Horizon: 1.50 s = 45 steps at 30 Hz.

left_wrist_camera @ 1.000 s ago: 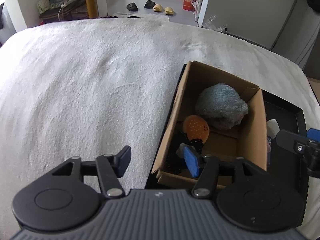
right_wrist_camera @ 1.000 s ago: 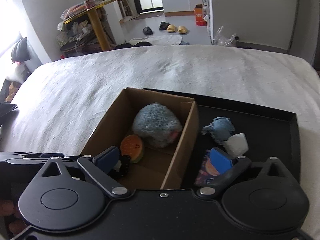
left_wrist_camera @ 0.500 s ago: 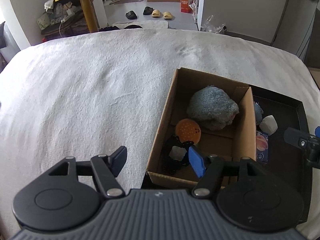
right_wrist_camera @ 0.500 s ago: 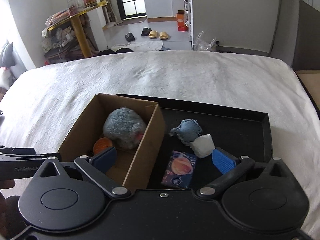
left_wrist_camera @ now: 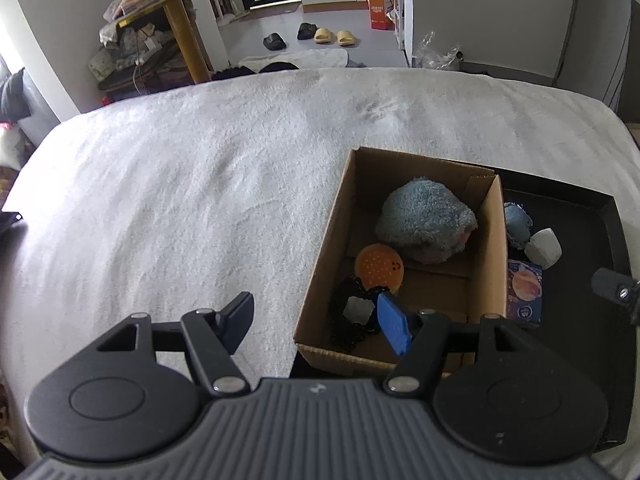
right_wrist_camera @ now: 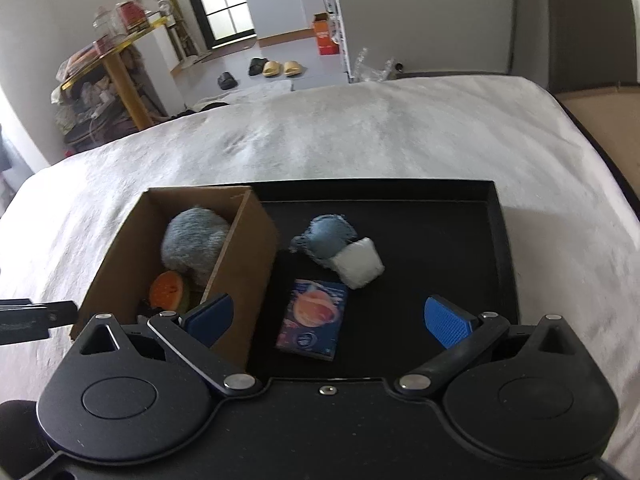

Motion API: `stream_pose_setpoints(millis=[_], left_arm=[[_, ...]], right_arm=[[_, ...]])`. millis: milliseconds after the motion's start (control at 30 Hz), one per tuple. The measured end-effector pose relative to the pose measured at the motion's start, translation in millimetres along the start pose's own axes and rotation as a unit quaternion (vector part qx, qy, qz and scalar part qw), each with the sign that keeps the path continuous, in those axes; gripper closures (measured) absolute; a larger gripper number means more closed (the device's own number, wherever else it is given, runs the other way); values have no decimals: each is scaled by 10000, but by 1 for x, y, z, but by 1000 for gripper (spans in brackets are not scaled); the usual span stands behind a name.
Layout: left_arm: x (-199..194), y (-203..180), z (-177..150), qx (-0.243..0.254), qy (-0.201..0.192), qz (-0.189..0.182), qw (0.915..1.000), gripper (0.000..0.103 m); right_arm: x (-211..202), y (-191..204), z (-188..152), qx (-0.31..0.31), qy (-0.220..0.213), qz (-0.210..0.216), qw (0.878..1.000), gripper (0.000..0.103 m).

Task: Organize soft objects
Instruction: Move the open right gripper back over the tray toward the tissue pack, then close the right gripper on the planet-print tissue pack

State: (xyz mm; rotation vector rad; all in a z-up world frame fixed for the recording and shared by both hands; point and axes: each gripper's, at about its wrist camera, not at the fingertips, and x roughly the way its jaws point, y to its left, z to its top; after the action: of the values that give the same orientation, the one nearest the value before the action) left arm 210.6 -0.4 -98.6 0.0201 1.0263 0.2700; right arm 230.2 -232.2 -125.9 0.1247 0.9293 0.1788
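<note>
Jaws of right gripper (right_wrist_camera: 328, 320) wide open, empty, with small packet (right_wrist_camera: 314, 319) lying lengthwise between them, lower centre of frame, nearer than left gripper (left_wrist_camera: 318, 322).

Box (right_wrist_camera: 256, 248) in tray (right_wrist_camera: 496, 240), left side; pouch (right_wrist_camera: 314, 314) right of box.

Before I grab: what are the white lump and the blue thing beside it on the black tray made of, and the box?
White lump: looks like stuffed fabric, matte, with a pillowy, seamed shape. Blue thing: probably fuzzy plush or felt, with frayed edges. Box: plain brown corrugated cardboard, dull, raw cut edges. Black tray: rigid and smooth with a slight sheen; whether plastic or coated board, I cannot tell.
</note>
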Motion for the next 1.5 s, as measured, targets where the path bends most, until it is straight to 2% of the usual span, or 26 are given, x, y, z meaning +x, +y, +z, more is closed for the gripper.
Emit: stream_pose_setpoints(millis=[200,333,467,633,867,967,1133,1500], left_arm=[[-6,-10,2,91,-39,188,9998,36],[-6,-16,4,167,-37,278,9995,36],[-3,-21,6,229,-21,363,9991,36],[3,-28,8,399,-58,515,9979,19],[16,-34,10,510,-14,640,9966,19],[23,-37,11,570,50,665,9961,19],[37,-37,13,545,180,699,9959,19],[66,-34,16,491,384,749,9952,19]], right_arm=[[4,-35,-3,561,-76,785,9953,0],[12,-48,-5,735,-19,750,9945,0],[20,-57,-7,959,103,922,9911,0],[29,-65,-10,1209,188,1175,9855,0],[53,-68,-12,1398,407,1236,9816,6],[62,-63,-12,1363,481,1380,9798,12],[77,-55,-11,1213,597,1372,9813,25],[97,-36,-15,739,772,1120,9879,28]])
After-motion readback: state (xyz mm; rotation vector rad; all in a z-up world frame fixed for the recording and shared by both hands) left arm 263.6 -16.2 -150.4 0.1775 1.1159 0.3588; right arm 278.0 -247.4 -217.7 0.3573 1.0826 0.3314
